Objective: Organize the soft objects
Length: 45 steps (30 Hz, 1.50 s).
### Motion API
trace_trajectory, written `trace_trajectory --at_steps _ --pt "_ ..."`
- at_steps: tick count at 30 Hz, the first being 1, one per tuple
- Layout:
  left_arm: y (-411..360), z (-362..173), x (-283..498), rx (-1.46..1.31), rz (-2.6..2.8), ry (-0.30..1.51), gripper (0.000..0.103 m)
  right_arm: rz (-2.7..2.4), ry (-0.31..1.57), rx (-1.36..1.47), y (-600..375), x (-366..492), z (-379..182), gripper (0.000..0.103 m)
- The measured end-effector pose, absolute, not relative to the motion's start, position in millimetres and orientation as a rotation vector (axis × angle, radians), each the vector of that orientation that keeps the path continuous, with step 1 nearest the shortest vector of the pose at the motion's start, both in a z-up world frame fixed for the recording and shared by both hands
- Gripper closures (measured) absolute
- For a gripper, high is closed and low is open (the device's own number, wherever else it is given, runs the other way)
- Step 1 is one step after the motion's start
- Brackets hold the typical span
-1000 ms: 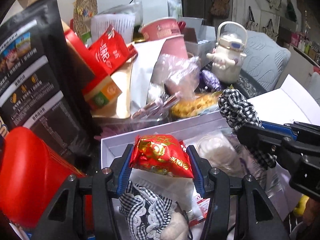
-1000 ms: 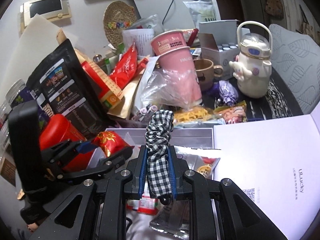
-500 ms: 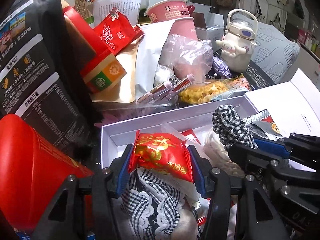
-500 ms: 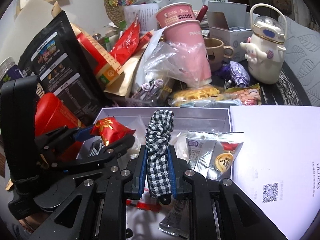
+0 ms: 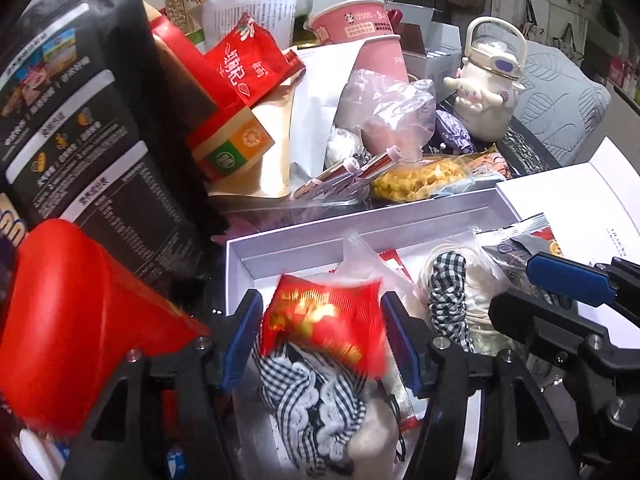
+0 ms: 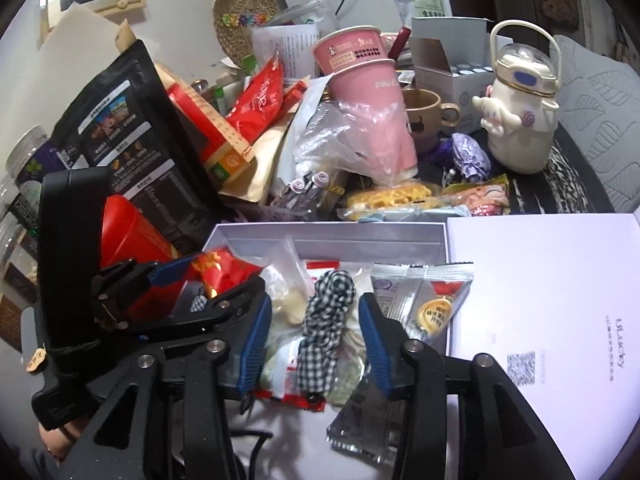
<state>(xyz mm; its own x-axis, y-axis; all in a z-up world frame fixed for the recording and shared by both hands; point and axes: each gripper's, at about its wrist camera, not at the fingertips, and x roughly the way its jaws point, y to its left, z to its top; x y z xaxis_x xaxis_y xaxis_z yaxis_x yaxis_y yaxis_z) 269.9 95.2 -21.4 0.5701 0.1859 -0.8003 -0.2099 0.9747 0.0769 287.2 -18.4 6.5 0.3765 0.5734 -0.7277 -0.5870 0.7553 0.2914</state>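
Note:
A white open box holds snack packets and soft items. My left gripper has its jaws spread wider than the red and gold packet between them; the packet is blurred over a checked frilly cloth. It also shows in the right wrist view. My right gripper is open. The black and white checked scrunchie lies free between its fingers on packets in the box. The scrunchie also shows in the left wrist view.
A white box lid lies right of the box. A red tin stands at the left. Behind are a black pouch, pink cups, a cream character kettle and piled snack bags.
My right gripper has opened and let the checked scrunchie go into the box. My left gripper's jaws have spread and the red packet has slipped lower. Both grippers have come down over the box.

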Motion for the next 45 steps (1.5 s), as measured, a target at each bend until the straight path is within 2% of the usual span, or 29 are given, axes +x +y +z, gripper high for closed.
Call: trace_trajectory --at_steps 5,15,30,36,39,41,43,45 --pt "88 -13 258 -0.012 0.23 0.92 0.026 0.707 0.896 -0.021 -28 278 14 0.057" --pt "79 19 237 -0.014 0.226 0.871 0.026 0.673 0.844 -0.021 -50 259 39 0.057" --pt "58 101 177 -0.012 0.168 0.697 0.026 0.617 0.654 -0.06 -76 200 115 0.057" --pt "53 125 146 -0.015 0.166 0.637 0.025 0.582 0.583 -0.074 -90 168 141 0.05" --pt "52 135 131 -0.018 0.162 0.606 0.013 0.56 0.547 -0.079 -96 152 151 0.045" --pt "51 141 122 -0.015 0.164 0.582 0.006 0.537 0.528 -0.09 -99 141 157 0.038" --pt "50 148 111 -0.011 0.164 0.561 0.005 0.523 0.507 -0.1 -101 132 163 0.038" --pt "48 154 102 -0.004 0.162 0.546 0.004 0.515 0.492 -0.099 -104 121 168 0.033"
